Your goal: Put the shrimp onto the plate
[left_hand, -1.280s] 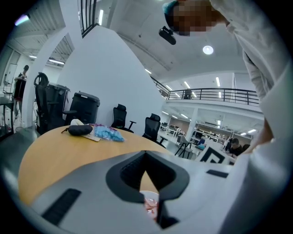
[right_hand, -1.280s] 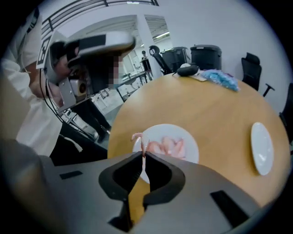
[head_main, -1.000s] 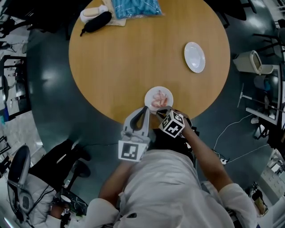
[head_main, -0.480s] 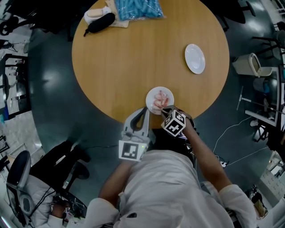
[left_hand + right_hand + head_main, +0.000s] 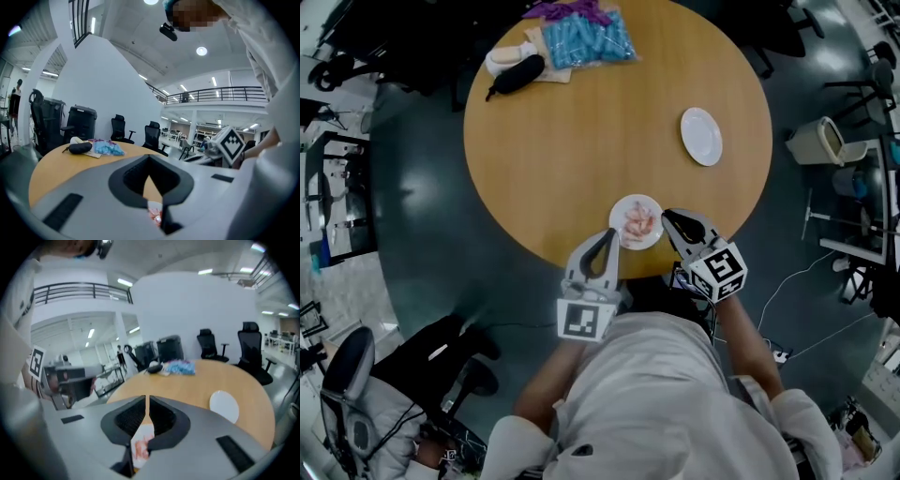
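Pink shrimp (image 5: 637,223) lie on a small white plate (image 5: 623,203) near the front edge of the round wooden table (image 5: 581,141). An empty white plate (image 5: 701,136) sits further off at the right; in the right gripper view it (image 5: 224,406) lies ahead. My right gripper (image 5: 666,216) hovers just right of the shrimp plate, jaws almost together with a thin slit and nothing seen between the tips (image 5: 147,398); shrimp (image 5: 139,448) show below them. My left gripper (image 5: 607,232) is shut at the plate's near-left rim, and a bit of shrimp (image 5: 156,216) shows under its tips (image 5: 150,159).
At the table's far side lie a blue packet (image 5: 581,39), a black pouch (image 5: 516,73) and a white object (image 5: 506,56). Dark floor surrounds the table, with a pale bin (image 5: 825,141) at the right and office chairs beyond.
My right gripper has pulled back from over the shrimp plate to its right side, its marker cube swinging right. The left gripper stays by the plate; the head view has shifted a little.
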Available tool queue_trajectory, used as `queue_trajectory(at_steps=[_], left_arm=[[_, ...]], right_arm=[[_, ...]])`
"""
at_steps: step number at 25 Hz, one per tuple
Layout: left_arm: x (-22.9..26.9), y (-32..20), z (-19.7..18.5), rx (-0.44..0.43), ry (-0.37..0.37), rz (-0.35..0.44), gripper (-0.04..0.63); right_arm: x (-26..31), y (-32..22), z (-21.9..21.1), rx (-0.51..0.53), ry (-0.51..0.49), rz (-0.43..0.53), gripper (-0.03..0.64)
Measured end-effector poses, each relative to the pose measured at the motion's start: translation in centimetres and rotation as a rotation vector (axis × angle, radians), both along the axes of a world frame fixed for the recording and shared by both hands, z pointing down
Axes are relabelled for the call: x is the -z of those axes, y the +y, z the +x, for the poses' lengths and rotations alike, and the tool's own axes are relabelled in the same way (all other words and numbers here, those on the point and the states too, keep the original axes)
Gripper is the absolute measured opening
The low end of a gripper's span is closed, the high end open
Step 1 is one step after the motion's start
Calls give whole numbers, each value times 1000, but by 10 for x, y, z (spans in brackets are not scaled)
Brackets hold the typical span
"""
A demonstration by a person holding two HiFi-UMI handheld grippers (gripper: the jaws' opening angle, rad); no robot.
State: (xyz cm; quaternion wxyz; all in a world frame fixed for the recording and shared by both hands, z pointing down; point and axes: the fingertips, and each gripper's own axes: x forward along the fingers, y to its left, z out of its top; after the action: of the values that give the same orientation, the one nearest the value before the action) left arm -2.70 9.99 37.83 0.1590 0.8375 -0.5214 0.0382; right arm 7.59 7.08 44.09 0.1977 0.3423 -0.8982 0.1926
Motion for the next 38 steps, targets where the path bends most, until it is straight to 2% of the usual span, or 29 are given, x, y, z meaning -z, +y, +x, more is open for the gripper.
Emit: queue_trajectory(at_steps=[5, 7, 8, 11, 14, 19, 26, 38], left_arm=[[42, -1, 10, 2, -14, 68, 8], [52, 3, 16, -2, -21, 79, 8], [53, 7, 18, -7, -30, 78, 8], [42, 14, 22, -19, -65, 55, 8], [26, 14, 17, 10, -63, 17, 8], [17, 11, 9, 34, -63, 5, 8], [16, 8, 8, 29, -70, 12, 8], [14, 8, 7, 23, -62, 12, 8]], right_arm=[[122, -4, 25, -95, -114, 392, 34], [150, 7, 34, -143, -150, 469, 34], [155, 14, 36, -164, -164, 479, 34], [141, 31, 31, -200, -191, 424, 34], [113, 42, 18, -206, -184, 358, 32], [92, 45, 10, -190, -156, 300, 17], [89, 37, 18, -228, -140, 296, 17], [85, 40, 17, -222, -134, 285, 17]])
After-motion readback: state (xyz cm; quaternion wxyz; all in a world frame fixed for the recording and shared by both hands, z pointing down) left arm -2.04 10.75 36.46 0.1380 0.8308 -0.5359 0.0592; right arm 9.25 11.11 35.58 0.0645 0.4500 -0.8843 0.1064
